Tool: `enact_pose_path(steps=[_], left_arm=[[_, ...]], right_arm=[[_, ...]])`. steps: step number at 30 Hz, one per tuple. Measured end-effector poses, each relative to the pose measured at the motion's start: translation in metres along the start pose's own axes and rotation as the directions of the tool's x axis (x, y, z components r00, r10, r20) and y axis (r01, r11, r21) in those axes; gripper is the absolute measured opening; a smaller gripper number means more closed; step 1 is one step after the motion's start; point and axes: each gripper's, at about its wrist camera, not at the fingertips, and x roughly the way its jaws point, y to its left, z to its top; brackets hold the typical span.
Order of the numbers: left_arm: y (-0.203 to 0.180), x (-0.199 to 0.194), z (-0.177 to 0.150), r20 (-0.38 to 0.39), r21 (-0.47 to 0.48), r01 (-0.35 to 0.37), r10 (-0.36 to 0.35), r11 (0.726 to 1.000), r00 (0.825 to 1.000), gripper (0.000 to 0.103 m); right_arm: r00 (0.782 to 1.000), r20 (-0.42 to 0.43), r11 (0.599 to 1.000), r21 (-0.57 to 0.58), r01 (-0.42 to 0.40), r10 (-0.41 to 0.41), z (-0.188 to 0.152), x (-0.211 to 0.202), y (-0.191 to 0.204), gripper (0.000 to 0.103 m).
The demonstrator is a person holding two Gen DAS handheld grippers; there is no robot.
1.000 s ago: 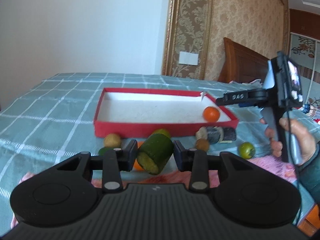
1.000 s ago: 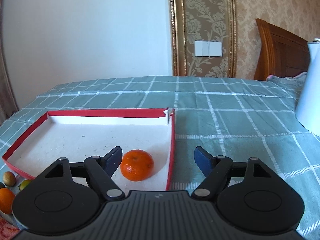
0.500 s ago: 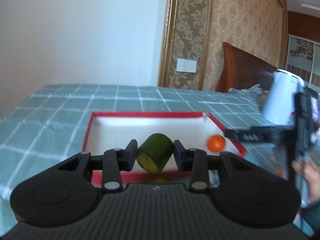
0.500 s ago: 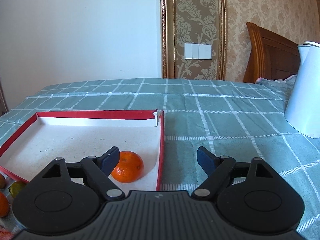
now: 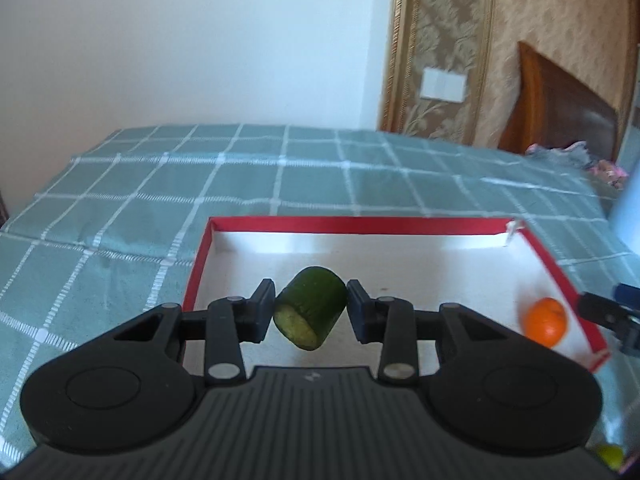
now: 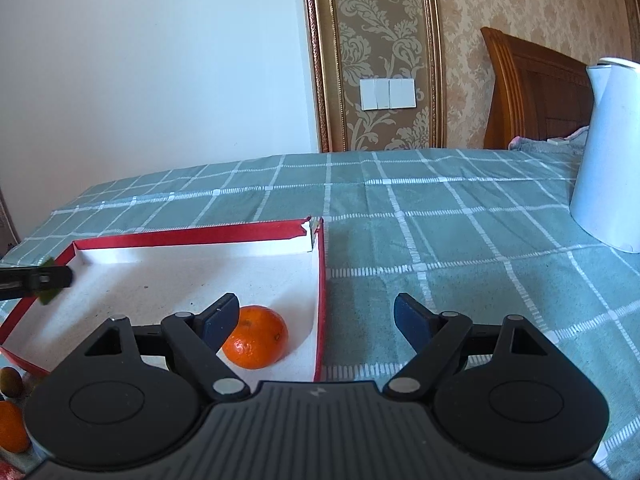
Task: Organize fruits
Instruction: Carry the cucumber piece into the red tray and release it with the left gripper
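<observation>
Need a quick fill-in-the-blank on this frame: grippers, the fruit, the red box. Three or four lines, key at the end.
1. The left gripper is shut on a cut green ____ piece.
2. The tangerine lies inside the ____ box.
3. The right gripper has its jaws ____, with nothing held.
4. On the checked cloth at far right stands a ____ kettle.

Missing words: cucumber; red; open; white

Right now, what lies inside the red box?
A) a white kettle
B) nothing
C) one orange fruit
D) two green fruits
C: only the orange fruit rests on the white floor of the red box, near its right wall; the green cucumber piece is held above it in the left gripper.
</observation>
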Motion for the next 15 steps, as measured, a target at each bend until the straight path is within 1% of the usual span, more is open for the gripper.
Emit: enact_pose_path(steps=[3, 6, 8, 9, 11, 12, 13, 14, 15], left_arm=[[0.000, 0.014, 0.001, -0.031, 0.015, -0.030, 0.030, 0.999, 0.999, 0.035], [0.003, 0.029, 0.002, -0.088, 0.009, -0.050, 0.051, 0.999, 0.995, 0.035], [0.006, 0.036, 0.001, -0.120, -0.002, -0.052, 0.051, 0.999, 0.992, 0.036], [0.007, 0.037, 0.002, -0.120, -0.009, -0.051, 0.049, 0.999, 0.992, 0.036], [0.008, 0.037, 0.004, -0.113, -0.004, -0.068, 0.067, 0.998, 0.991, 0.042], [0.008, 0.037, 0.003, -0.109, 0.006, -0.082, 0.082, 0.997, 0.991, 0.052], [0.008, 0.036, 0.003, -0.101, 0.009, -0.097, 0.097, 0.995, 0.990, 0.065], [0.010, 0.033, 0.002, -0.088, 0.004, -0.101, 0.101, 0.995, 0.991, 0.067], [0.011, 0.028, 0.001, -0.082, -0.006, -0.088, 0.088, 0.996, 0.993, 0.068]], right_arm=[[1.000, -0.009, 1.000, -0.003, -0.002, 0.002, -0.001, 0.001, 0.002, 0.085], [1.000, -0.010, 1.000, -0.003, -0.005, 0.005, -0.001, 0.000, 0.003, 0.085], [1.000, -0.006, 1.000, -0.003, -0.005, 0.005, -0.001, -0.001, 0.003, 0.085], [1.000, -0.005, 1.000, -0.004, -0.003, 0.003, -0.001, -0.001, 0.003, 0.085], [1.000, -0.005, 1.000, -0.004, 0.002, -0.002, -0.001, -0.001, 0.003, 0.088], [1.000, -0.004, 1.000, -0.003, 0.004, -0.004, -0.001, -0.001, 0.003, 0.088], [1.000, -0.004, 1.000, -0.003, 0.006, -0.006, -0.001, 0.000, 0.003, 0.088], [1.000, -0.003, 1.000, -0.004, 0.009, -0.009, -0.001, 0.000, 0.003, 0.088], [1.000, -0.002, 1.000, -0.003, 0.011, -0.011, -0.001, 0.000, 0.002, 0.088]])
